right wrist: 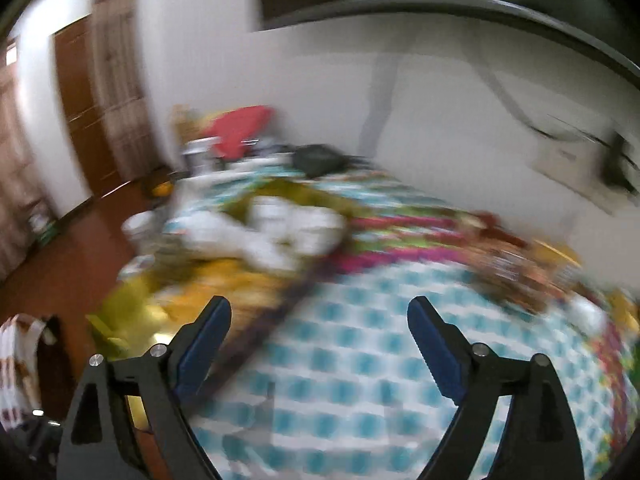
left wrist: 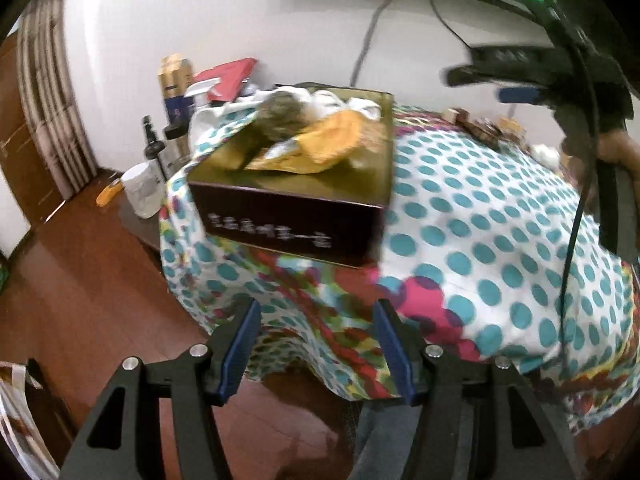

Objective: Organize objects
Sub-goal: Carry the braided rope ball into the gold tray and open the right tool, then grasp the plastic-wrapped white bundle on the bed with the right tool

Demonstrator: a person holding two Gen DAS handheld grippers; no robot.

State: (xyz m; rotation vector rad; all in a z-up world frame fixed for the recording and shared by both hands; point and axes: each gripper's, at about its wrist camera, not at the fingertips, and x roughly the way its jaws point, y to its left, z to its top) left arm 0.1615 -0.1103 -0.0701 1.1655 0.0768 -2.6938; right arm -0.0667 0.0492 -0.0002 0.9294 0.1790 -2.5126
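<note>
A dark open box (left wrist: 296, 216) with a gold inside sits on the polka-dot tablecloth (left wrist: 480, 232) near the table's left edge. It holds a yellow cloth (left wrist: 340, 140), white cloths (left wrist: 320, 98) and a brown fuzzy thing (left wrist: 282, 114). My left gripper (left wrist: 316, 312) is open and empty, below the table's front edge. My right gripper (right wrist: 320, 308) is open and empty above the cloth (right wrist: 360, 340), right of the box (right wrist: 132, 312); this view is blurred. The right gripper also shows in the left wrist view (left wrist: 516, 88), high at the right.
Bottles (left wrist: 176, 92), a red box (left wrist: 228, 76) and a white tub (left wrist: 142, 190) stand left of and behind the box. Small brown items (left wrist: 484, 126) lie at the table's far right. A wall lies behind, and a wooden floor (left wrist: 80, 280) to the left.
</note>
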